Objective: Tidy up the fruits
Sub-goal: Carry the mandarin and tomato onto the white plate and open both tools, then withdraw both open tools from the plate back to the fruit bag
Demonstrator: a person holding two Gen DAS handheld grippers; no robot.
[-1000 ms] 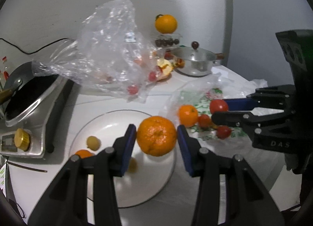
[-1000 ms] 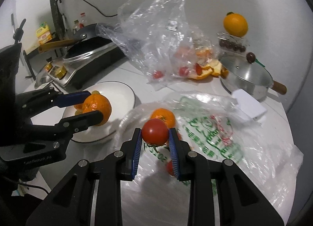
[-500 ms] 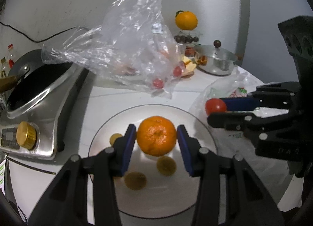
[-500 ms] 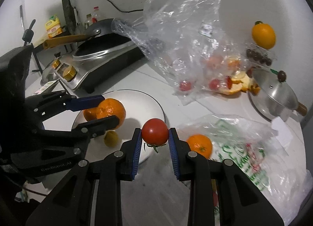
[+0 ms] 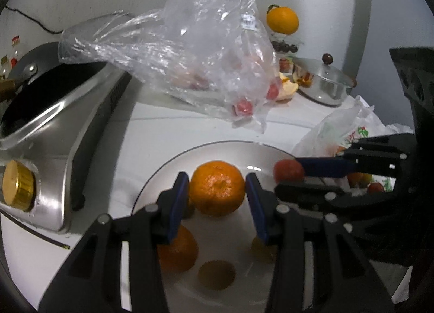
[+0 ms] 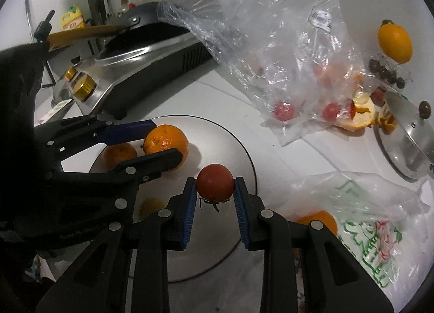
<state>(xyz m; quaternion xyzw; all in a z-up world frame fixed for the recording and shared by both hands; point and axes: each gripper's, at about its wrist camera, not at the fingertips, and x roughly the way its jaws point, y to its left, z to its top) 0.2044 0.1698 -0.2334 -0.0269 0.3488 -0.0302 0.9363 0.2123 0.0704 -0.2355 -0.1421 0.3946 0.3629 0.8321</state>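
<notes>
Both grippers have come in over the white plate since a second ago, away from the printed bag. Clear plastic bag with small red fruit slumps behind the plate, against the cooker along the worktop's left edge; lidded pot at the far right. Plate already carries another orange. Tomato sits stem-down. Left gripper is clamped on an orange above the plate; right gripper, narrow, pinches the tomato over the plate's right rim.
</notes>
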